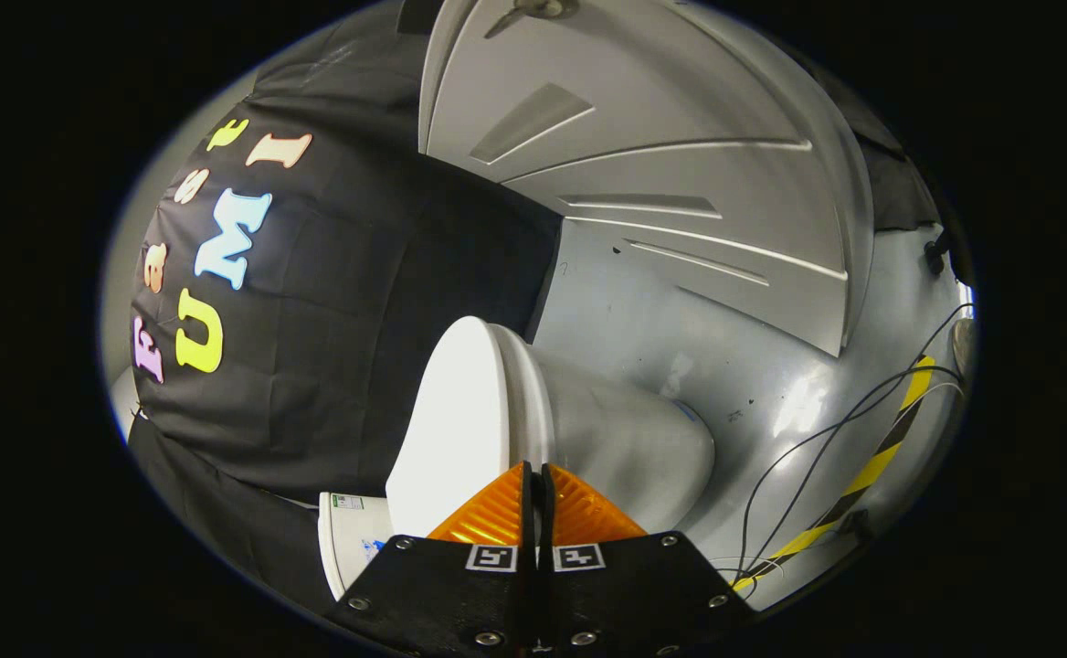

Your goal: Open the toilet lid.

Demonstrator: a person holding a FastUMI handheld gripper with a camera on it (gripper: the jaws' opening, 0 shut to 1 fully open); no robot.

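Note:
The view is rolled sideways, so the white toilet appears lying on its side. Its smooth lid [456, 420] lies closed against the bowl [629, 443], and the lid's rim [524, 393] runs straight down to my fingertips. The gripper [536, 471] is shut, its fingers pressed together with only a thin dark slit between them. The tips sit right at the front edge of the lid, at the seam with the bowl. Whether they touch the rim is hidden by the fingers. The white tank [351, 539] shows behind the lid.
A grey glossy floor [753, 393] spreads past the bowl, with black cables [817, 448] and a yellow-and-black tape strip [881, 457] on it. A white panelled door [661, 174] stands beyond. Black cloth [332, 320] hangs behind the toilet.

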